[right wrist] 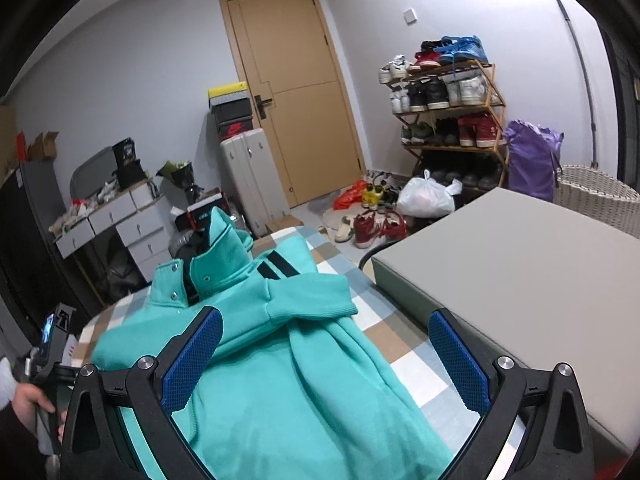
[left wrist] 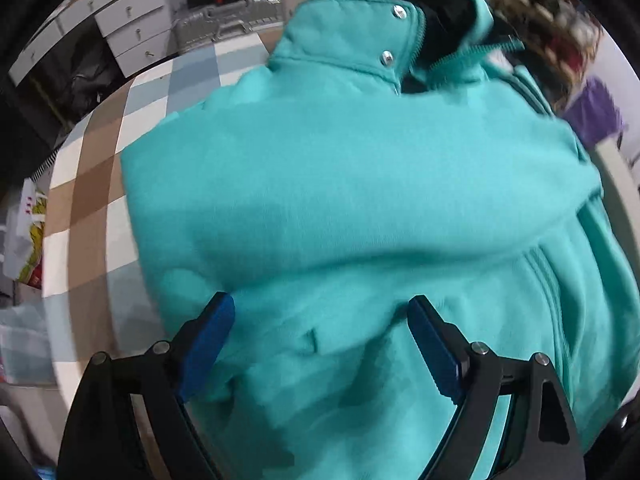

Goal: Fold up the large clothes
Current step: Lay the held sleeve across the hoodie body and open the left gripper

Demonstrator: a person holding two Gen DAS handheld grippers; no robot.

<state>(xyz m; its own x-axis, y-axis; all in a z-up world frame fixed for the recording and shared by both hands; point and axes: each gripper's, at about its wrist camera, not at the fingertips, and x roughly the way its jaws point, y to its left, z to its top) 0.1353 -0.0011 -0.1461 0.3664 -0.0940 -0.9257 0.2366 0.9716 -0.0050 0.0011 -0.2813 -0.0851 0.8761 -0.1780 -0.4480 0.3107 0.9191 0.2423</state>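
Observation:
A teal zip jacket [left wrist: 344,200] with a snap collar lies on a round table covered by a checked cloth [left wrist: 100,184]. One sleeve is folded across its body. In the left wrist view my left gripper [left wrist: 320,320] hovers over the jacket's lower part, pointing steeply down, its blue pads [left wrist: 212,344] wide apart with nothing pinched. In the right wrist view the same jacket [right wrist: 280,360] lies below my right gripper [right wrist: 326,340], which stands open above the jacket's hem. The folded sleeve cuff [right wrist: 316,300] rests just ahead of it.
A grey box [right wrist: 520,272] sits on the table's right side, close to the right finger. A hand [right wrist: 32,404] holds the other gripper's handle at lower left. Beyond the table stand a drawer unit [right wrist: 120,224], a suitcase [right wrist: 252,176], a door and a shoe rack [right wrist: 448,112].

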